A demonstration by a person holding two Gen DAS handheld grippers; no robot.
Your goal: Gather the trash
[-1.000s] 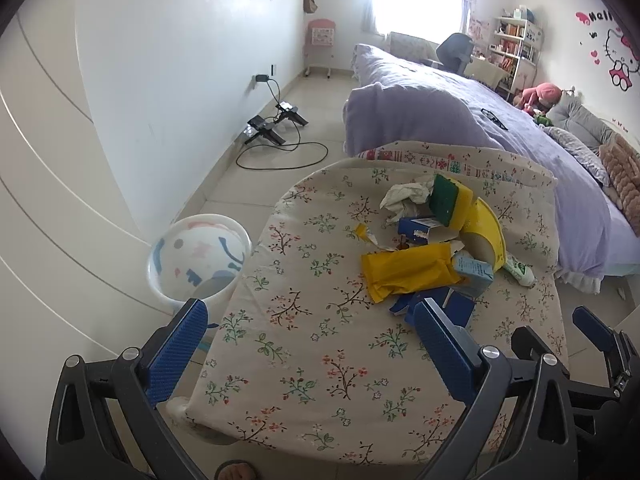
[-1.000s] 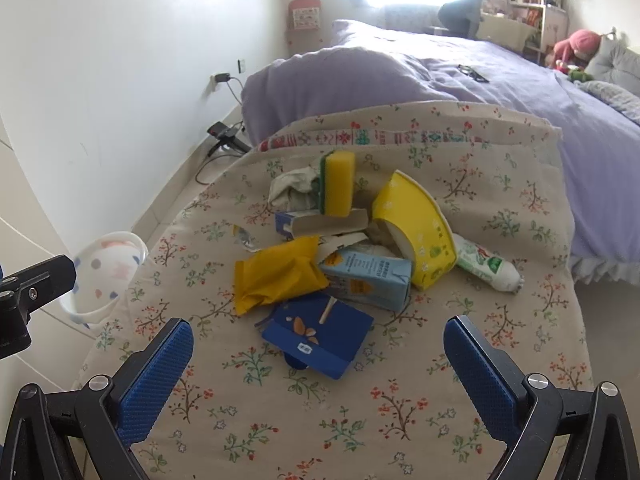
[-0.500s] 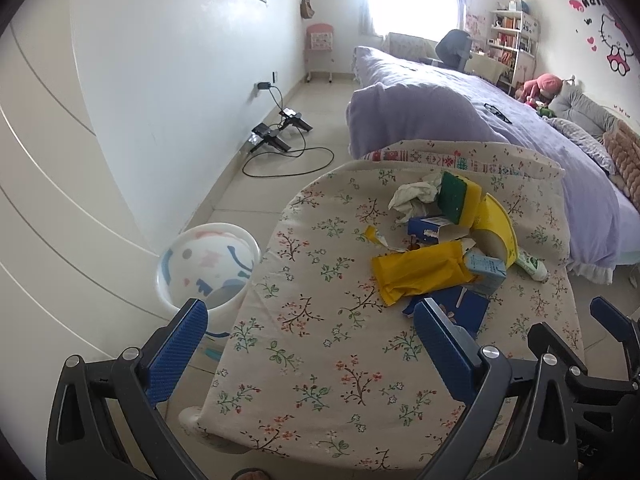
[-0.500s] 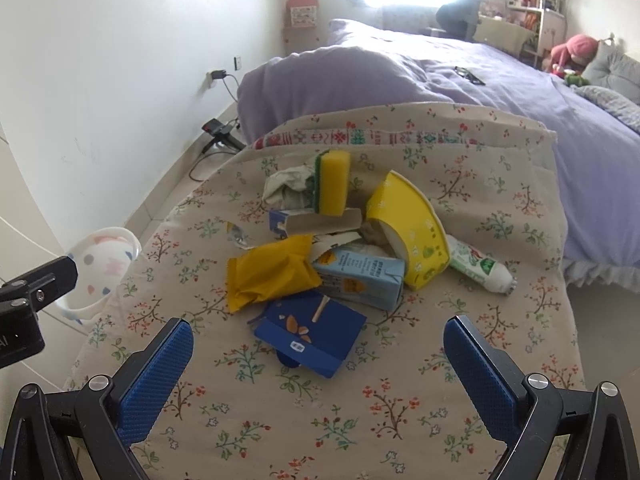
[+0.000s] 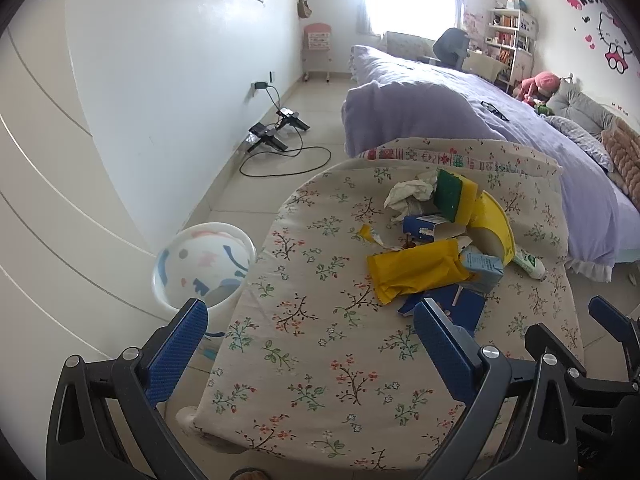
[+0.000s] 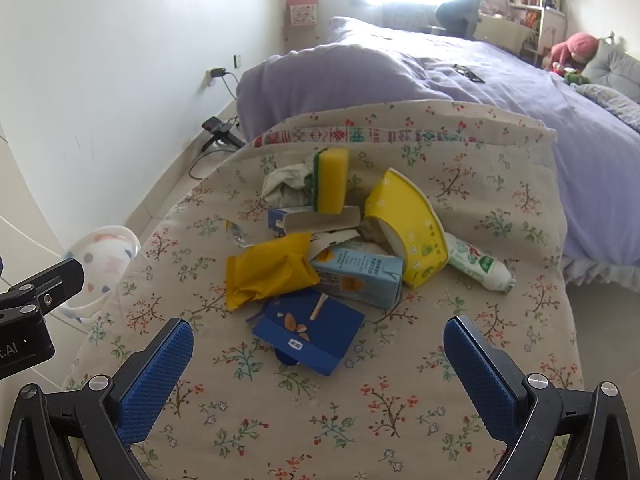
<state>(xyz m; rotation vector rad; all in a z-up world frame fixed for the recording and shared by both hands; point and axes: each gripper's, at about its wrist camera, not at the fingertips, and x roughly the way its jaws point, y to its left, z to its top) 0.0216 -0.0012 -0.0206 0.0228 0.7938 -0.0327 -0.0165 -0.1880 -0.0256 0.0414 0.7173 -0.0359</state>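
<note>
A heap of trash lies on a table under a floral cloth (image 6: pixel 400 420): a yellow wrapper (image 6: pixel 266 270), a dark blue box (image 6: pixel 312 330), a light blue carton (image 6: pixel 360 276), a yellow paper bowl (image 6: pixel 416 224), a yellow-green sponge (image 6: pixel 331 186), crumpled paper (image 6: pixel 286 182) and a white tube (image 6: pixel 478 266). My right gripper (image 6: pixel 318 352) is open, hovering just short of the blue box. My left gripper (image 5: pixel 310 340) is open over the near left of the table, short of the yellow wrapper (image 5: pixel 416 270). A white patterned bin (image 5: pixel 204 266) stands on the floor at the table's left.
A bed with a purple cover (image 5: pixel 460 120) lies behind the table. Black chargers and cables (image 5: pixel 276 136) lie on the floor by the white wall. The right gripper's fingers (image 5: pixel 608 322) show at the right of the left wrist view. A bookshelf (image 5: pixel 510 36) stands far back.
Both grippers have drawn back and up a little from the heap, so it looks smaller and farther. Both stay open. Nothing on the table has moved.
</note>
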